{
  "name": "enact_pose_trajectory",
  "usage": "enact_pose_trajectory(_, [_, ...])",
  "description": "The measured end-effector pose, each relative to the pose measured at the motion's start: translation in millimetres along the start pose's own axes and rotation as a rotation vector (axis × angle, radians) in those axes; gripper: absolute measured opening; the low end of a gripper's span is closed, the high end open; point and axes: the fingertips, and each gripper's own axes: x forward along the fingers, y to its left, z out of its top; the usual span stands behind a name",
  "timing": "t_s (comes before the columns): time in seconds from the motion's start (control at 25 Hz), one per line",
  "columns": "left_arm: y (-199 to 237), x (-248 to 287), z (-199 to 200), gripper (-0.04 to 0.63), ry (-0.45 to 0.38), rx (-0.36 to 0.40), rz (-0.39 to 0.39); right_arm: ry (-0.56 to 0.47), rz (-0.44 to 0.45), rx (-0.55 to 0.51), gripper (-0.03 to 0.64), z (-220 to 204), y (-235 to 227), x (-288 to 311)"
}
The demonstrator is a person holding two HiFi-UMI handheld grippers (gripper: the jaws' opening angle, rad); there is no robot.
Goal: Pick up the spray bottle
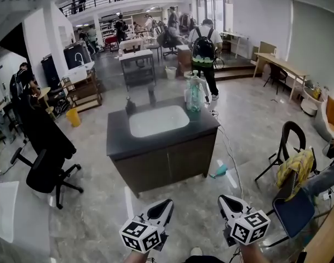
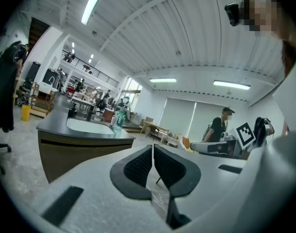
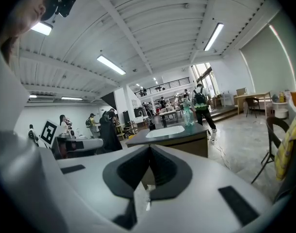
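Counter (image 1: 119, 141), dark-topped with a white sink (image 1: 159, 119) set in it, stands mid-floor in the head view, well apart from both grippers. On its far right corner, just beside the sink's right end, the spray bottle (image 1: 193, 95) stands upright (clear and greenish with a pale head; something pale stands close against it, too small to tell). A dark bottle (image 1: 130, 106) stands behind the sink's left end.

At the bottom of that view the left gripper (image 1: 166, 205) and the right gripper (image 1: 226, 201) are side by side over bare floor, both pointing toward the counter. The left gripper (image 2: 153, 161) has its jaws pressed together, pad to pad, with nothing between them. The bottle (image 2: 120, 118) shows far off above its left jaw. The right gripper (image 3: 149, 166) likewise has its jaws fully together and empty, and the bottle (image 3: 188, 115) stands on the counter's right end in the distance.

A black chair (image 1: 44, 171) stands left of the counter. Another chair (image 1: 293, 166), draped with yellow cloth, stands at the right. Beyond the counter a person (image 1: 203, 48) wears a backpack.
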Motion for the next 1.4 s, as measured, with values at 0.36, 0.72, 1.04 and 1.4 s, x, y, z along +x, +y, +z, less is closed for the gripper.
enact_pose_trajectory(0.36, [2.3,77.7,5.9,0.017,-0.016,0.007,0.017,0.017,0.038,-0.027,0.006,10.9,-64.1,31.7])
enact_pose_trajectory(0.72, [7.2,114.2,5.6,0.017,-0.005,0.002,0.033,0.020,0.043,-0.003,0.006,12.8,-101.6,48.7])
enact_pose_trajectory(1.04, [19.0,140.0,10.5,0.017,0.002,-0.008,0.005,0.023,0.008,0.020,0.006,15.0,-119.9,59.4])
enact_pose_trajectory(1.4, [59.2,178.3,22.6,0.017,0.023,-0.020,-0.030,0.033,-0.030,0.030,0.006,25.2,-137.8,104.8])
